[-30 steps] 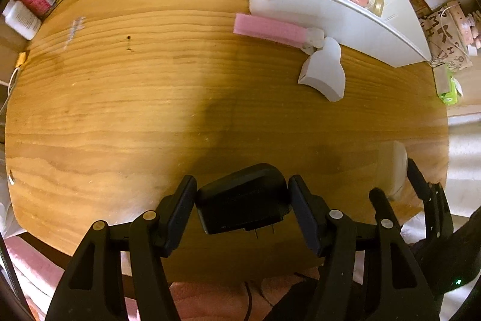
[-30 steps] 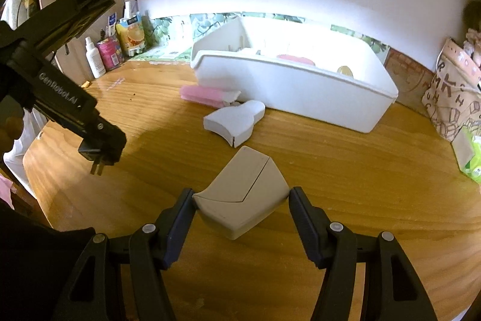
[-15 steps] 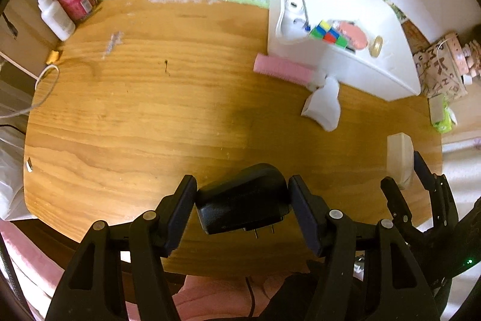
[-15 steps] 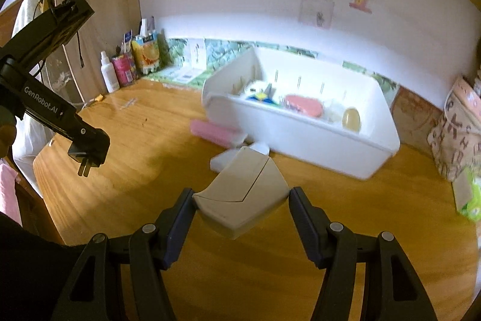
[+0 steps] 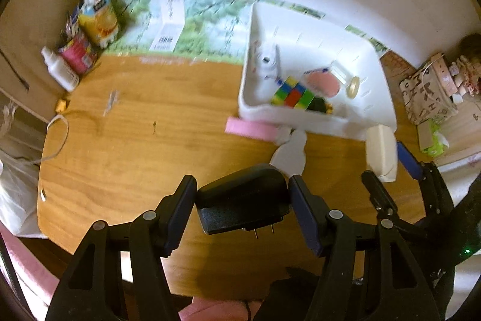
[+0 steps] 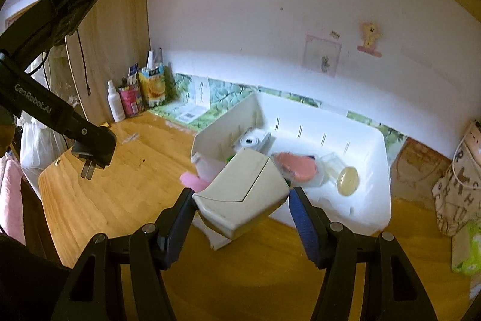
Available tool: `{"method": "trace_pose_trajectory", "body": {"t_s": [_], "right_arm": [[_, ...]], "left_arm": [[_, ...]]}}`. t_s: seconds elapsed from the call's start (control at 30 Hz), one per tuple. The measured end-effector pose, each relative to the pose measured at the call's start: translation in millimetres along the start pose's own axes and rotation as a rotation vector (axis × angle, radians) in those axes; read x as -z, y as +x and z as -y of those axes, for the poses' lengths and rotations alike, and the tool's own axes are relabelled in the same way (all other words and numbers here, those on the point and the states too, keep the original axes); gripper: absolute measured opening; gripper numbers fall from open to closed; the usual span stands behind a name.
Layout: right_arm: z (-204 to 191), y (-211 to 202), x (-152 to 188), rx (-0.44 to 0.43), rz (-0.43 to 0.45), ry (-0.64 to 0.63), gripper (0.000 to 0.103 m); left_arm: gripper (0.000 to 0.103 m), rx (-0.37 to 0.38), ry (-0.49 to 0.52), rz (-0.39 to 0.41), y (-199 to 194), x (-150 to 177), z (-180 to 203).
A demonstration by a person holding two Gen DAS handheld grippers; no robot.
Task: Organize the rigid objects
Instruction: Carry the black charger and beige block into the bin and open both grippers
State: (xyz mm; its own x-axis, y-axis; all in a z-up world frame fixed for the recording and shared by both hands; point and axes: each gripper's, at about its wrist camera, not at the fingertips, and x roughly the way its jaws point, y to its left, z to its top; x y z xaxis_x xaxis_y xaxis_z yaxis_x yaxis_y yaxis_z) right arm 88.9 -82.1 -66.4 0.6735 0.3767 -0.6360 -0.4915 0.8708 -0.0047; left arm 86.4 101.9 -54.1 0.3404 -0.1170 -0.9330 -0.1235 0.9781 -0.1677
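Right now your left gripper (image 5: 242, 208) is clamped partway open on the black plug adapter (image 5: 243, 200), prongs pointing toward you, above the wooden table (image 5: 135, 146). Your right gripper (image 6: 240, 206) is likewise clamped on the beige wedge-shaped box (image 6: 243, 194). The white bin (image 6: 354, 179) sits at one o'clock beyond it, holding a pink item (image 6: 296, 166).
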Motion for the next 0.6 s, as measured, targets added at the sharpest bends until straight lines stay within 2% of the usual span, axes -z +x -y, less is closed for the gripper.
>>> {"method": "trace_pose_trajectory", "body": {"t_s": [0.33,0.6], "right_arm": [[44,17,-10,0.015,0.031,0.032,0.065],[86,39,-2,0.048,-0.01,0.077,0.065]], "left_arm": [[0.067,0.046,0.018,0.127,0,-30,33],[0.067,0.074,-0.04,0.195,21,-52,44]]}}
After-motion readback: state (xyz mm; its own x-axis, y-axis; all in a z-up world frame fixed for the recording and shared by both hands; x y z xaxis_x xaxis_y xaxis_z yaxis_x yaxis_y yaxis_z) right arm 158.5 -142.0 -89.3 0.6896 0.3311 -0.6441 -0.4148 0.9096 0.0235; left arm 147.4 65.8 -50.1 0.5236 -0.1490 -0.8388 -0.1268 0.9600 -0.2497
